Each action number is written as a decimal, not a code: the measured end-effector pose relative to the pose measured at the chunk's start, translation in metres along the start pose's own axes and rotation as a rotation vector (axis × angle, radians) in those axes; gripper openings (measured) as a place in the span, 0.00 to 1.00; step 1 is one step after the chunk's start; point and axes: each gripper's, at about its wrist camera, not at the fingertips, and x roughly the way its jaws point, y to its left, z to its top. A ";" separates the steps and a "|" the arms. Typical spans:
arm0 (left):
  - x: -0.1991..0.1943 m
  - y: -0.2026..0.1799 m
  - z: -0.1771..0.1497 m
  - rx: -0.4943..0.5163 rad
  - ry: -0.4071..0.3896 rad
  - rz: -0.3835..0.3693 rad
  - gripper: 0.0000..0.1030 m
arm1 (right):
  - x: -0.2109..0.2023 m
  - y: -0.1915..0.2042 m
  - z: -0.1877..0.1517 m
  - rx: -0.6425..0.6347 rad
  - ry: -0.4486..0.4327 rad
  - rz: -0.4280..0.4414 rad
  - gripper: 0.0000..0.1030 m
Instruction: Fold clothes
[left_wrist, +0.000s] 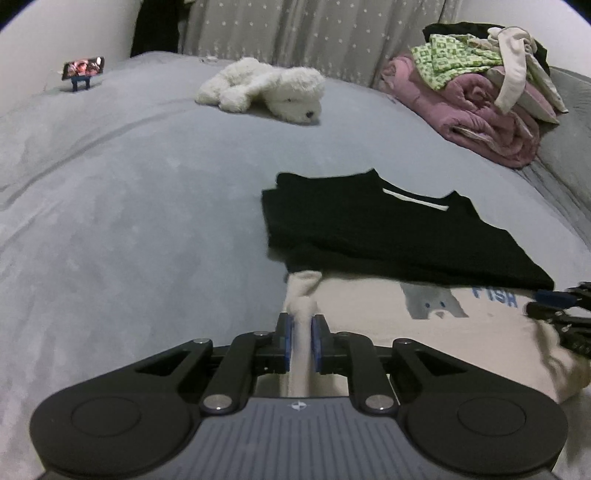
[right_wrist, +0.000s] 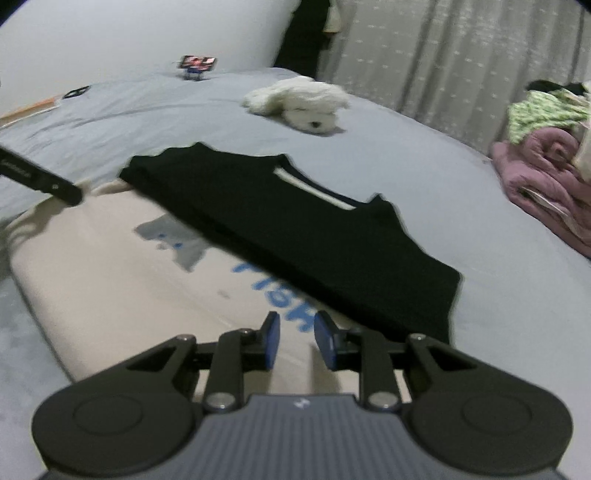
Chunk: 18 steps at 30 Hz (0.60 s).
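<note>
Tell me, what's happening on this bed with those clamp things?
A person is folding clothes with a handheld gripper in each hand. The left gripper is shut on a bunched edge of the cream shirt, the one with the blue lettering. The right gripper hangs open over that shirt's other side. A folded black shirt lies just beyond, overlapping its far edge, on the grey bed.

Black shirt (left_wrist: 391, 236), cream shirt (right_wrist: 122, 273) (grey animal print, blue letters), grey bed (left_wrist: 129, 206), white plush dog (left_wrist: 266, 90), pink blanket (left_wrist: 476, 114).
</note>
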 end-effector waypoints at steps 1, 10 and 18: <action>0.001 0.001 0.000 -0.007 -0.001 -0.001 0.14 | -0.001 -0.005 0.000 0.014 0.010 -0.020 0.24; 0.001 0.010 0.007 -0.065 0.011 0.016 0.38 | -0.025 -0.088 -0.022 0.359 0.072 -0.157 0.32; -0.024 0.012 0.000 -0.080 -0.032 0.007 0.40 | -0.054 -0.085 -0.034 0.378 0.029 -0.159 0.24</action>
